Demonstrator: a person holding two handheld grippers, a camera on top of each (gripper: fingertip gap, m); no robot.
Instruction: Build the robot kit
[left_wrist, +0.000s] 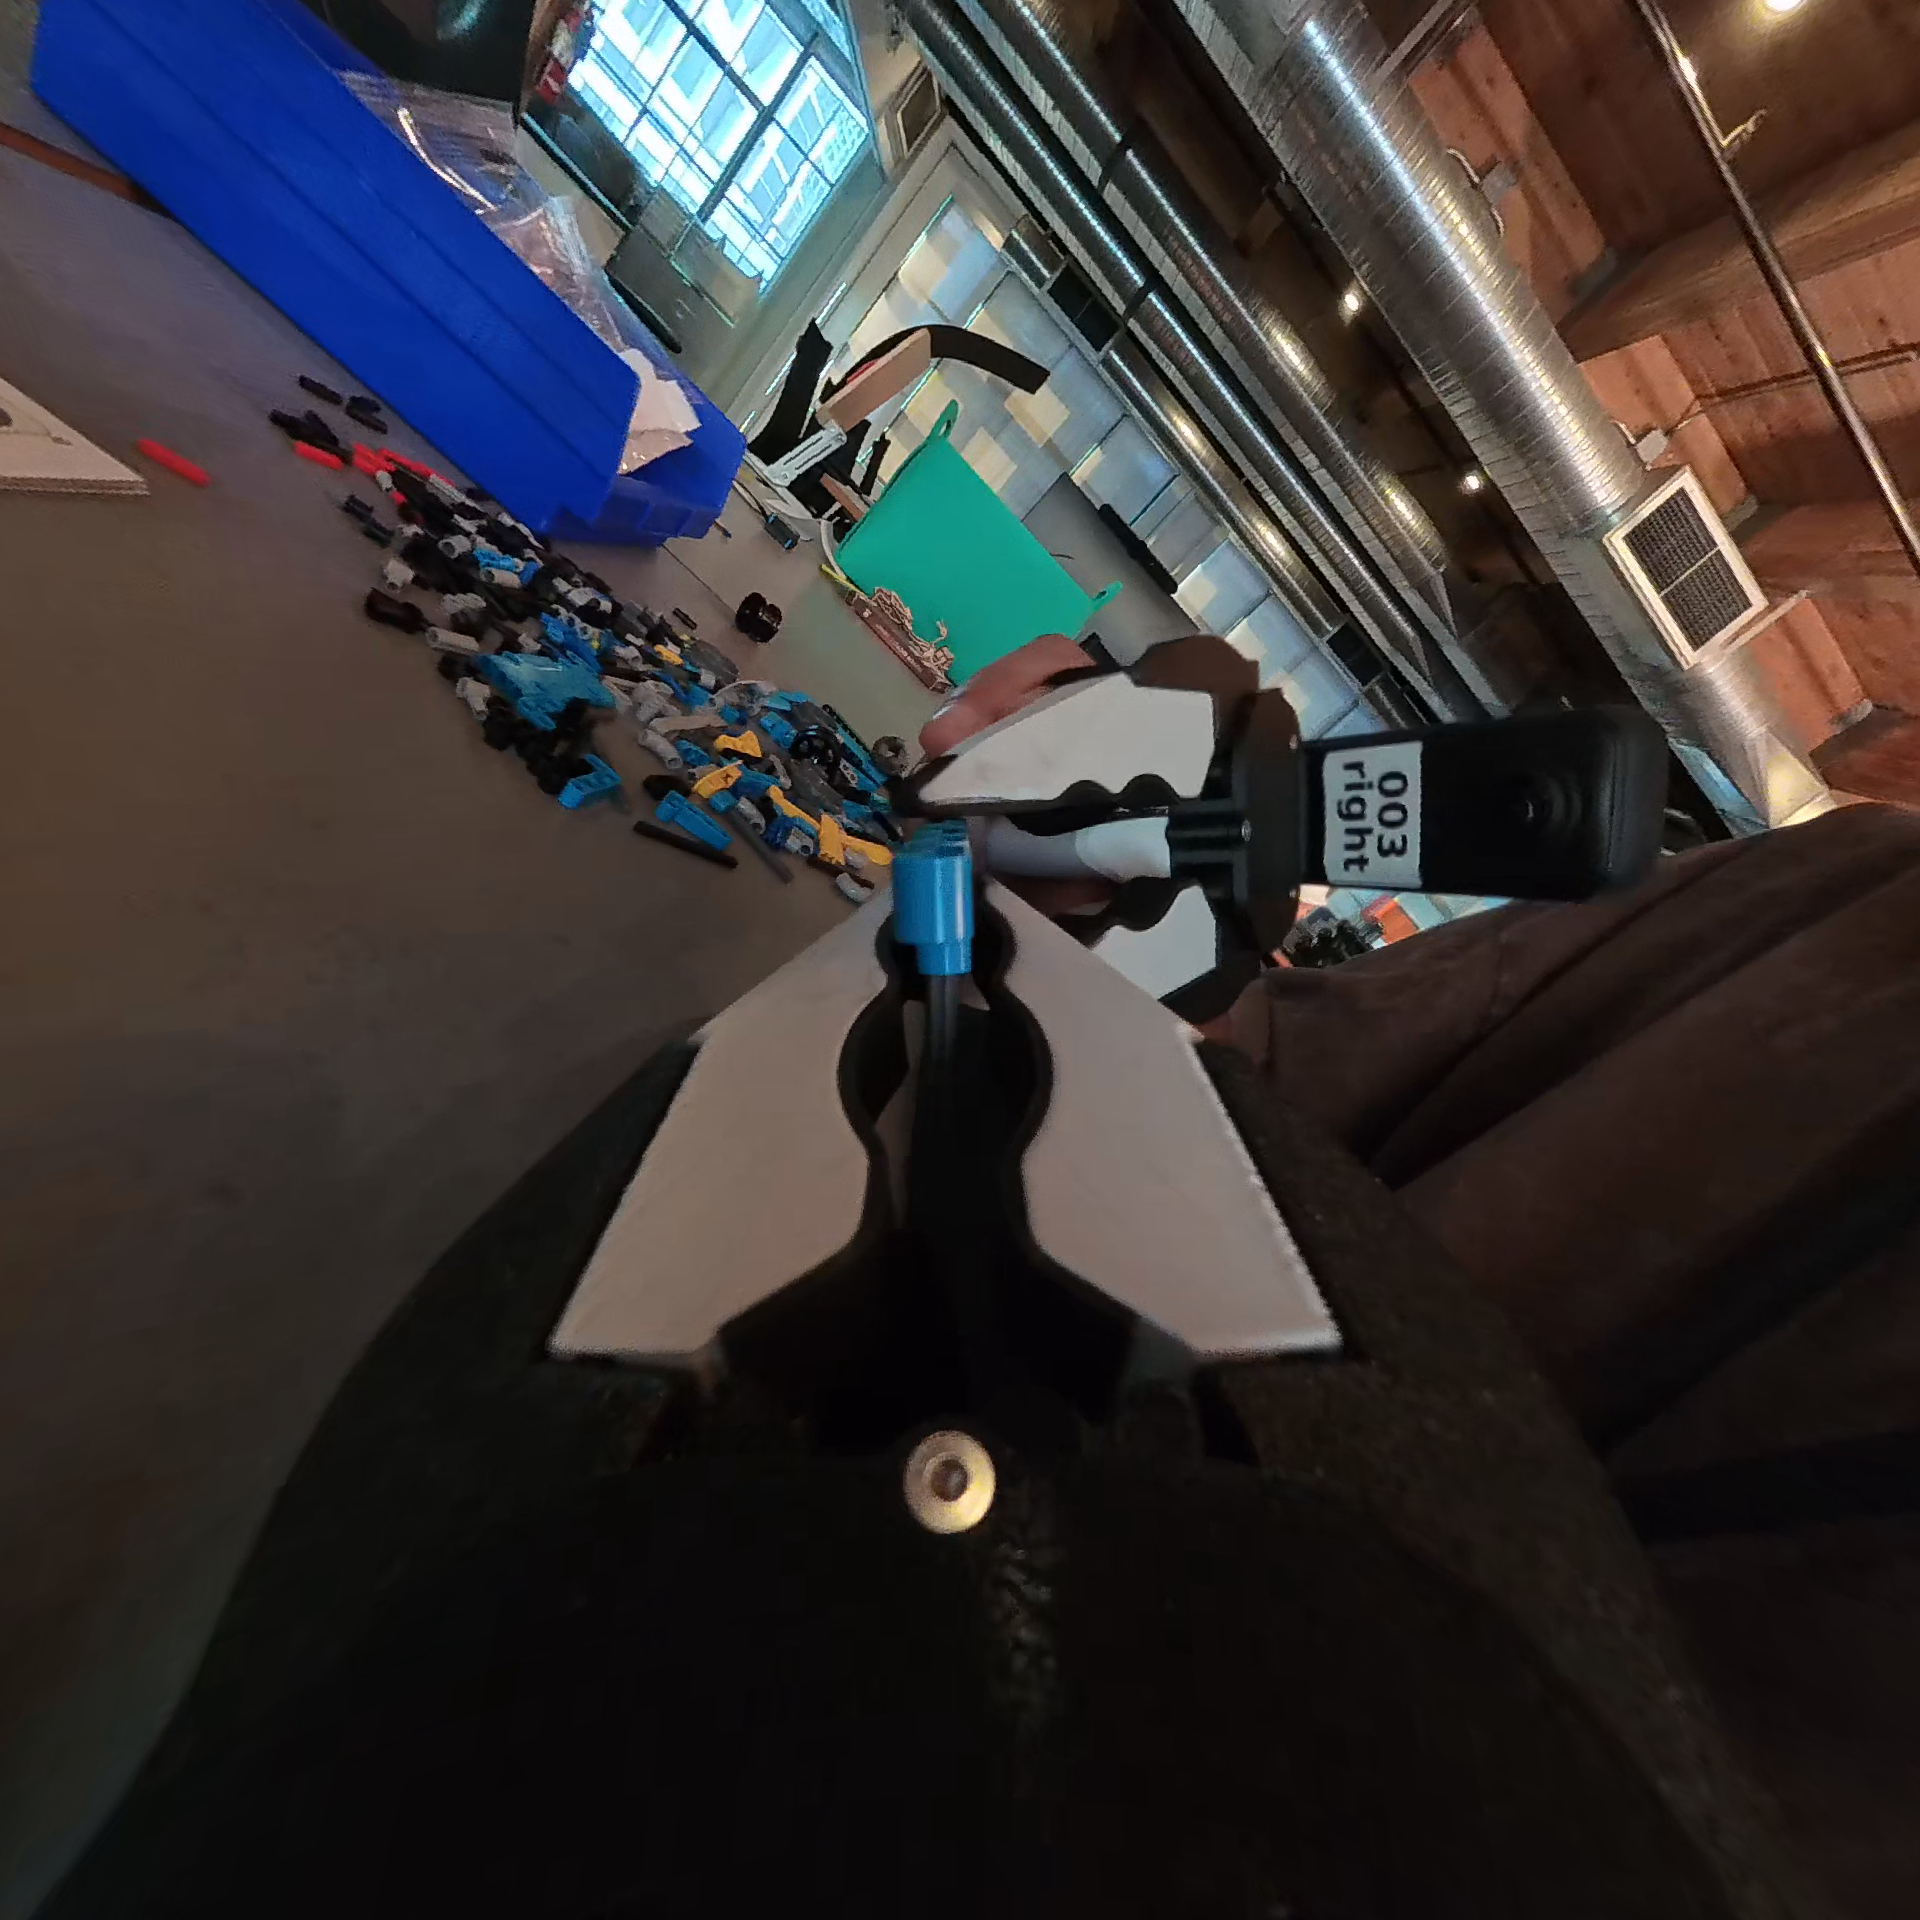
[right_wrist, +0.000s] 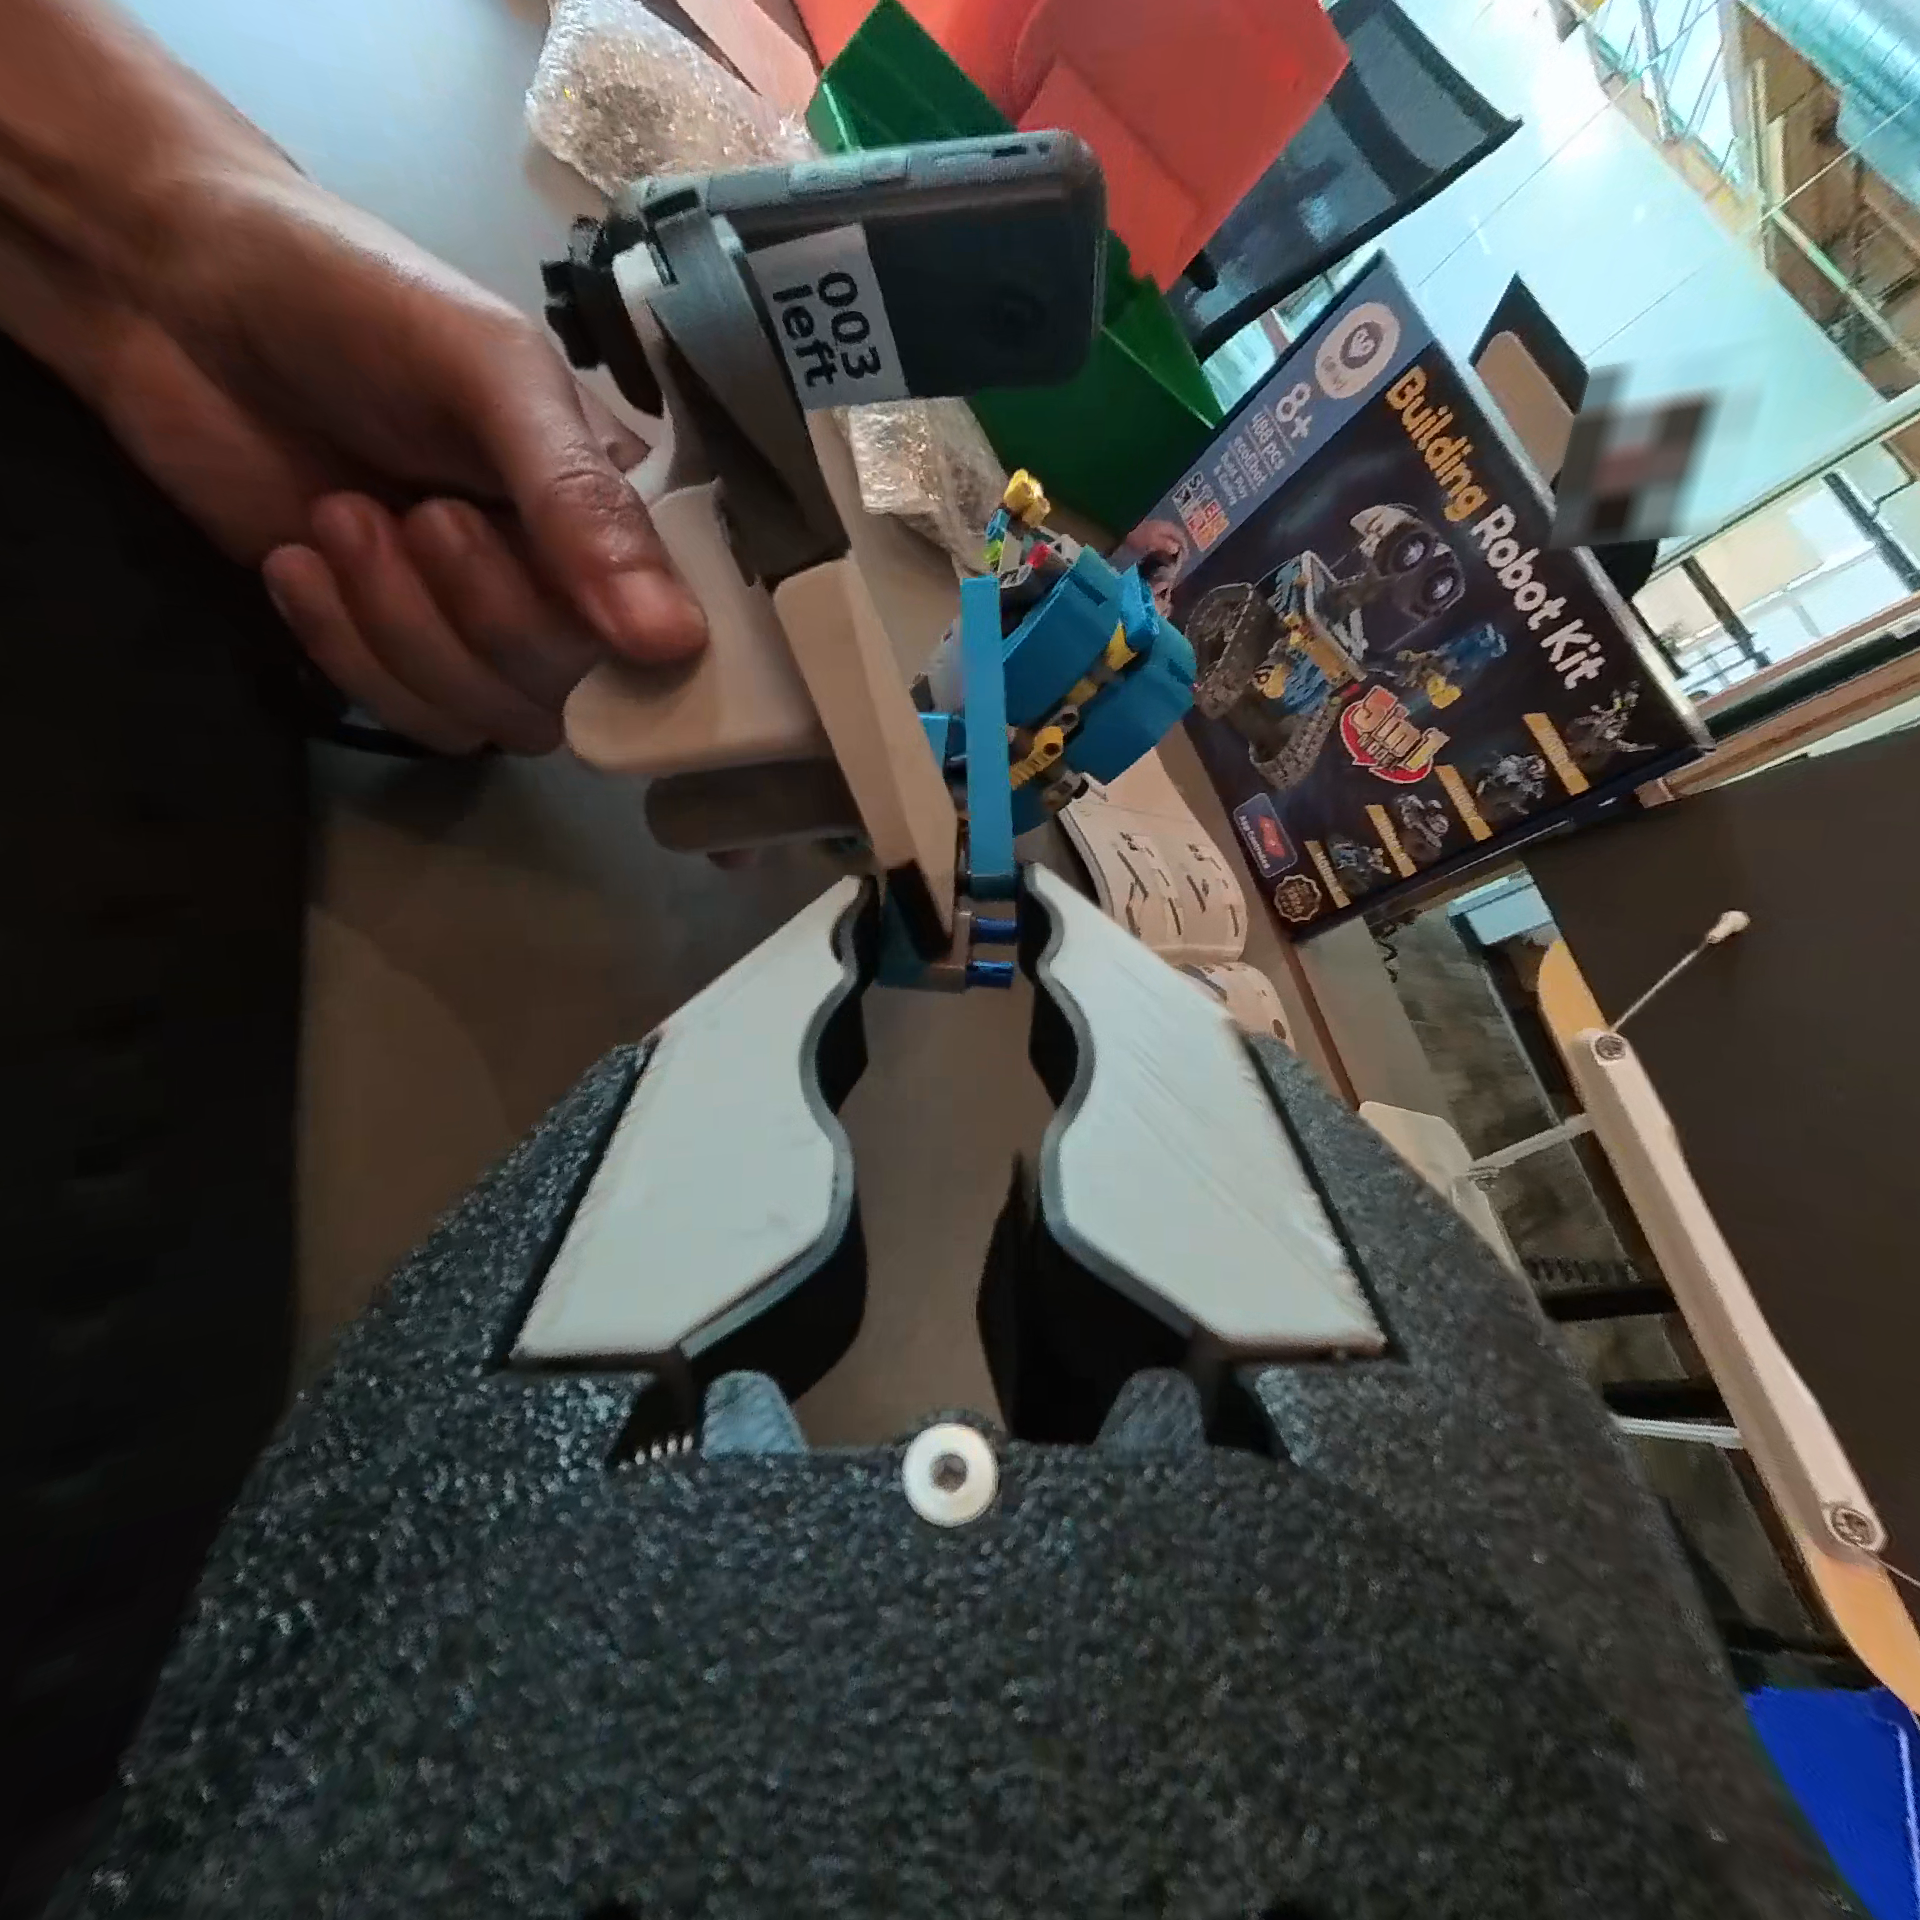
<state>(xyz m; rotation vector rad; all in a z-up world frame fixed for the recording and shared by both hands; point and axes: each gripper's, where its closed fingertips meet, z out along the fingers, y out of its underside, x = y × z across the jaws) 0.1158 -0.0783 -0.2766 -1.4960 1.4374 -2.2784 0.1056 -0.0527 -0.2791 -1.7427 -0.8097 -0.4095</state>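
My left gripper (left_wrist: 935, 920) is shut on a small blue building piece (left_wrist: 930, 888), with a black rod running back between its fingers. In the right wrist view that piece is a long blue beam (right_wrist: 985, 748) with a grey connector and two blue pins (right_wrist: 982, 951) at its lower end. The left gripper (right_wrist: 920, 883), held by a hand (right_wrist: 416, 488), grips it from the upper left. My right gripper (right_wrist: 943, 909) is open, its fingertips on either side of the pinned end. It also shows in the left wrist view (left_wrist: 935, 795), just beyond the blue piece.
A pile of loose blue, black, grey and yellow pieces (left_wrist: 623, 696) lies on the grey table (left_wrist: 208, 883). A blue bin (left_wrist: 364, 270) and a green bin (left_wrist: 966, 571) stand behind. A part-built blue model (right_wrist: 1091, 665), a kit box (right_wrist: 1434, 644) and an open booklet (right_wrist: 1153, 883) lie ahead. Both grippers' tips are close together, under 4 cm apart.
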